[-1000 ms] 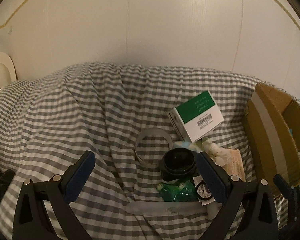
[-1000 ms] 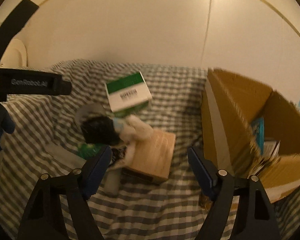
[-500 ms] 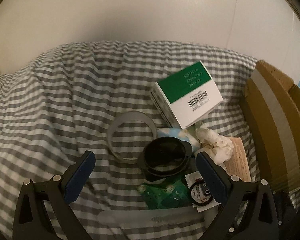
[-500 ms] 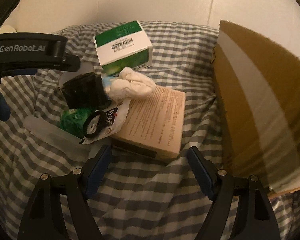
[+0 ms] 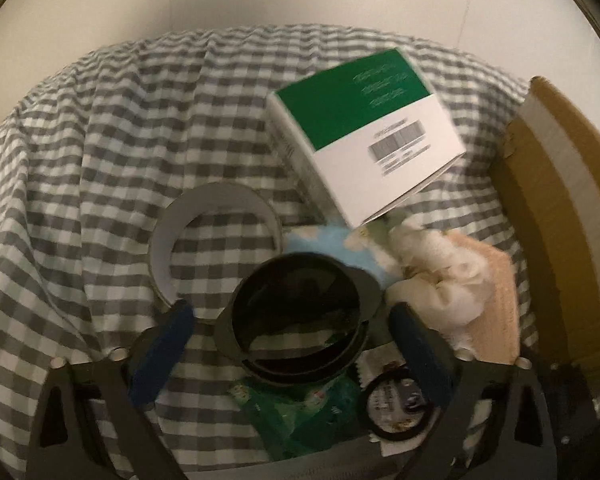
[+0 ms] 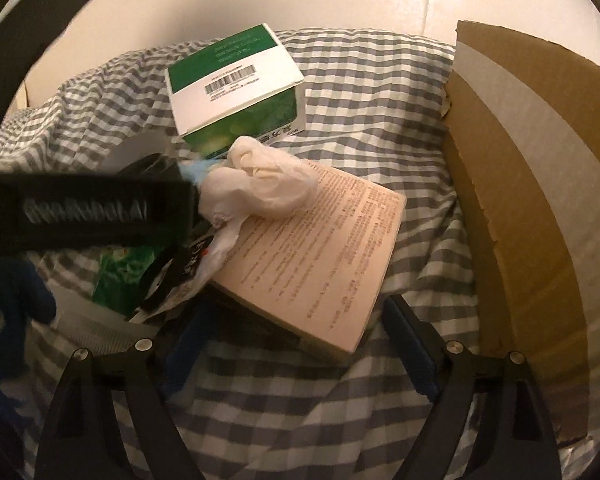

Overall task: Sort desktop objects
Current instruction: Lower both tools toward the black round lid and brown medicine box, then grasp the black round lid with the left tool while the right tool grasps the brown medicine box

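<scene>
A pile lies on the grey checked cloth (image 5: 80,184). In the left wrist view my left gripper (image 5: 292,310) straddles a black round container (image 5: 300,320). Its jaws are closing, and small gaps still show between the pads and the container. Around it lie a grey tape ring (image 5: 216,240), a green-and-white box (image 5: 364,136), crumpled white tissue (image 5: 440,272), a green packet (image 5: 300,412) and a black ring on a sachet (image 5: 396,408). In the right wrist view my right gripper (image 6: 294,310) hangs over the near edge of a tan printed book (image 6: 312,256). Its jaws are opening and grip nothing.
A tall open cardboard box (image 6: 520,180) stands at the right of the pile, also in the left wrist view (image 5: 552,220). The left gripper's black body (image 6: 84,212) and a blue-gloved hand (image 6: 12,292) fill the left of the right wrist view. A white wall runs behind.
Both grippers have come down and closer to the pile. The left fingers now flank the black container and stand a little narrower. The right fingers reach the tan book's near edge.
</scene>
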`<control>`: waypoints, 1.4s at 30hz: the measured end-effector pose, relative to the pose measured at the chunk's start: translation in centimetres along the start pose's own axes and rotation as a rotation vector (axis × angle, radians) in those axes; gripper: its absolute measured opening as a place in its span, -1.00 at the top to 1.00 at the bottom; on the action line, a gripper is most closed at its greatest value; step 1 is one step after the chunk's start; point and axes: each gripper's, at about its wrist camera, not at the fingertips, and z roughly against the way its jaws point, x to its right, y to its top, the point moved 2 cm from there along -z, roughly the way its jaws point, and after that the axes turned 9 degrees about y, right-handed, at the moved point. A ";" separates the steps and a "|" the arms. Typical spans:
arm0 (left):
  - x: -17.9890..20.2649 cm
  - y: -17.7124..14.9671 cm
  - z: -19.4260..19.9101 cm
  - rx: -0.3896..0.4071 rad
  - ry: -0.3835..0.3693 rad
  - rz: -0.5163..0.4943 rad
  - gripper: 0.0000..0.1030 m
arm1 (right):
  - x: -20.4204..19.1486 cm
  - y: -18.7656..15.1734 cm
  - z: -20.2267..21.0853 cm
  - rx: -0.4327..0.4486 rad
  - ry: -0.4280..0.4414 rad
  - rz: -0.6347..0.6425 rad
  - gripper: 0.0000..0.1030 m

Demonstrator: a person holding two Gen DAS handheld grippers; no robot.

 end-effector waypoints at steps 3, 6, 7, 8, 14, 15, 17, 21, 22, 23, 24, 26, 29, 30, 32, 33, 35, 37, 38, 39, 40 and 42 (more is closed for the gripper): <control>-0.4 0.0 0.2 0.001 -0.026 0.022 -0.48 | 0.1 0.2 0.0 0.011 0.002 0.001 -0.66; -0.5 0.0 0.9 0.023 -0.013 0.023 -0.48 | -0.2 0.2 0.5 0.032 0.002 0.013 -0.53; -0.6 -0.1 1.2 0.035 -0.003 0.028 -0.48 | -0.3 0.1 0.7 0.036 0.003 0.018 -0.44; -0.7 -0.1 1.6 0.044 -0.002 0.037 -0.48 | -0.4 0.1 0.8 0.042 0.001 0.022 -0.37; -2.4 -0.1 4.2 0.095 -0.014 0.095 -0.48 | -0.1 0.3 1.7 0.064 0.012 0.005 0.01; -2.5 0.0 4.6 0.101 -0.013 0.100 -0.48 | -0.2 0.3 2.1 0.075 0.012 0.011 0.04; -2.6 0.1 5.6 0.115 -0.017 0.114 -0.48 | -0.4 0.4 2.7 0.090 0.009 0.027 0.21; -3.1 -0.1 7.1 0.140 -0.021 0.128 -0.48 | -0.9 0.7 4.2 0.131 0.007 0.060 0.53; -3.4 0.0 7.4 0.144 -0.022 0.131 -0.48 | -1.0 0.8 4.5 0.138 -0.009 0.064 0.63; -3.6 -0.1 7.7 0.145 -0.023 0.136 -0.48 | -1.1 1.0 4.9 0.149 -0.008 0.070 0.74; -3.9 0.0 8.0 0.150 -0.025 0.142 -0.48 | -1.3 1.1 5.1 0.158 -0.007 0.072 0.79; -4.3 0.1 8.2 0.156 -0.029 0.153 -0.48 | -1.3 1.3 5.6 0.170 0.001 0.067 0.88; -4.9 0.1 8.4 0.160 -0.041 0.174 -0.48 | -1.5 1.9 5.2 0.172 0.020 0.066 0.88; -5.1 0.0 8.5 0.161 -0.047 0.182 -0.48 | -1.8 2.2 5.1 0.188 0.024 0.073 0.87; -5.3 -0.1 8.7 0.165 -0.054 0.193 -0.48 | -2.4 3.4 4.8 0.215 0.069 0.088 0.85; -5.4 -0.1 8.7 0.166 -0.053 0.195 -0.48 | -2.4 3.7 4.7 0.224 0.076 0.100 0.84; -5.6 0.0 8.7 0.168 -0.051 0.199 -0.48 | -3.4 5.1 4.2 0.232 0.085 0.147 0.79; -5.9 -0.1 8.9 0.171 -0.047 0.209 -0.48 | -3.4 5.7 3.6 0.228 0.105 0.152 0.68; -6.2 -0.1 9.0 0.172 -0.044 0.215 -0.48 | -3.5 6.0 3.2 0.217 0.113 0.148 0.45; -6.5 -0.1 9.0 0.173 -0.041 0.222 -0.48 | -3.5 6.0 2.9 0.214 0.105 0.144 0.10; -6.8 -0.2 9.1 0.174 -0.040 0.230 -0.48 | -3.4 6.0 2.7 0.221 0.080 0.135 -0.07; -7.5 -0.3 9.1 0.170 -0.043 0.254 -0.48 | -2.4 5.5 2.4 0.246 -0.001 0.075 -0.60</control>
